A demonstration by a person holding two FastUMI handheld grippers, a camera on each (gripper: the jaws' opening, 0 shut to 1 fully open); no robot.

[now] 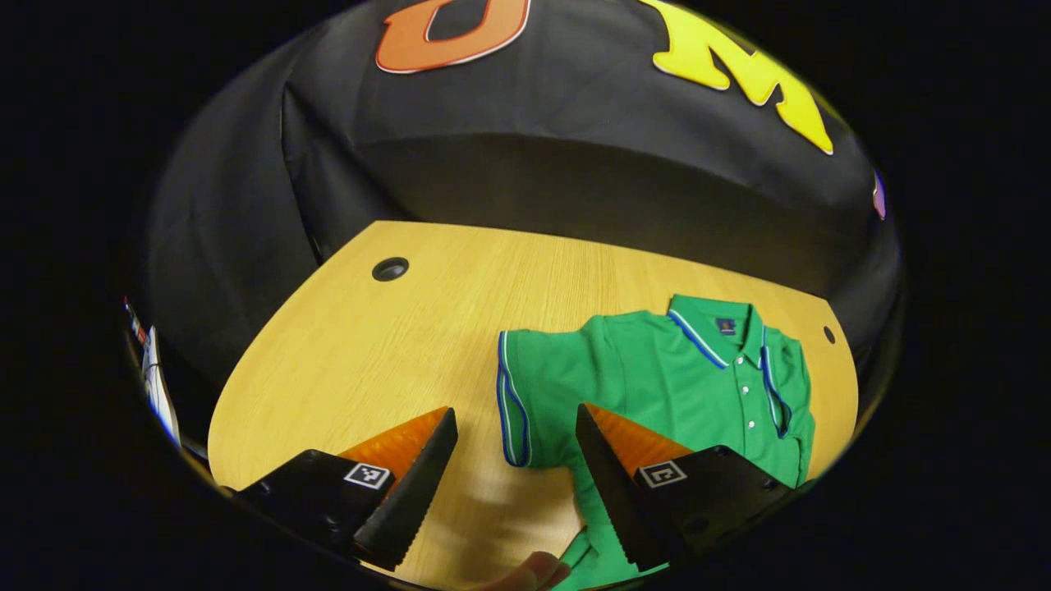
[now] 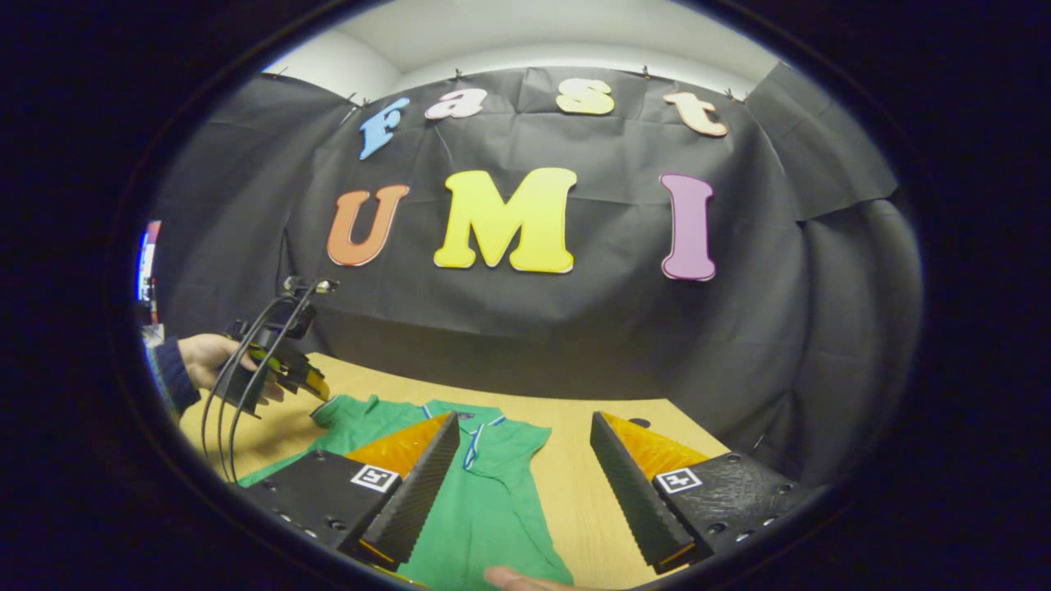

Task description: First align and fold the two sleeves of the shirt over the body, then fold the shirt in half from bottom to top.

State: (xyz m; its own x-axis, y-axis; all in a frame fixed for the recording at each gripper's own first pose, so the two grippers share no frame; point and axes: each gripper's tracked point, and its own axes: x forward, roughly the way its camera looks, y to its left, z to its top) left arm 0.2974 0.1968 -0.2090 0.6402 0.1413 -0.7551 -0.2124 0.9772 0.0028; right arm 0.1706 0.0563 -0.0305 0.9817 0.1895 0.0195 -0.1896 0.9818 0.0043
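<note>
A green polo shirt (image 1: pixel 657 386) with blue-and-white trim lies flat on the wooden table (image 1: pixel 394 353), collar (image 1: pixel 714 324) toward the far edge. One short sleeve (image 1: pixel 516 402) is spread out sideways. My left gripper (image 1: pixel 515 410) is open above that sleeve's cuff, with nothing between its fingers. In the right gripper view the shirt (image 2: pixel 493 501) lies below and left of my right gripper (image 2: pixel 524 417), which is open and empty above the shirt's near shoulder. Farther off, a hand holds the left gripper (image 2: pixel 275 369) just over the spread sleeve (image 2: pixel 341 410).
The table has round cable holes (image 1: pixel 390 268) (image 1: pixel 829 334) near its far corners, and bare wood left of the shirt. Black cloth walls close in behind the table. A person's fingertip (image 1: pixel 534 570) shows at the bottom edge of the left gripper view.
</note>
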